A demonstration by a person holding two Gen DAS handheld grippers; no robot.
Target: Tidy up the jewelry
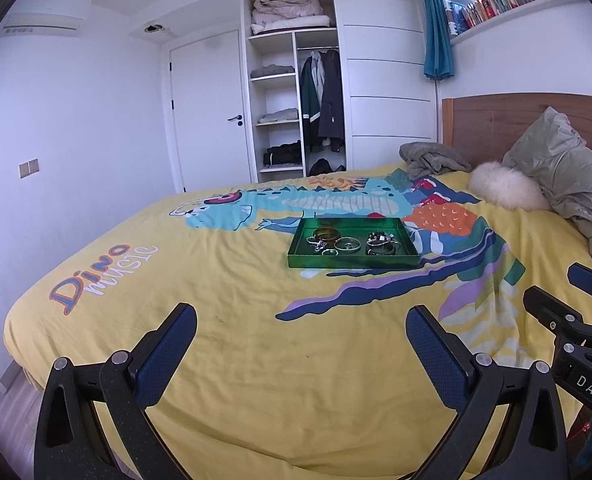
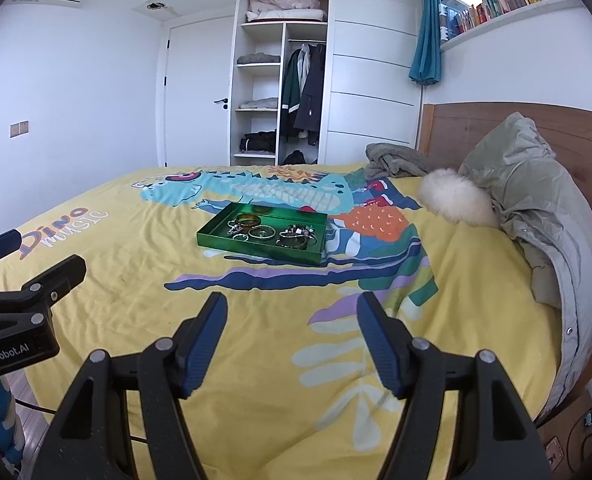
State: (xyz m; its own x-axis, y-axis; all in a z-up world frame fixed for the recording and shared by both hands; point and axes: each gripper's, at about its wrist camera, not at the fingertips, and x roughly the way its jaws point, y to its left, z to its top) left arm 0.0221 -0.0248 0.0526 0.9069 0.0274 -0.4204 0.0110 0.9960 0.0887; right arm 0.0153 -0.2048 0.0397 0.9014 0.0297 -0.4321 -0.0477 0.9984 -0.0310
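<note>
Hovering low over the near part of a yellow bedspread, the left gripper has its blue-padded fingers spread wide apart with nothing between them, and the right gripper beside it is likewise parted and empty. Well beyond both, near the middle of the bed, sits a shallow green tray on the dinosaur print. Inside it lie the pieces of jewelry: an amber bangle, several silver rings and bracelets, and a dark beaded bracelet toward the tray's right side. A grey-green jacket lies against the wooden headboard.
</note>
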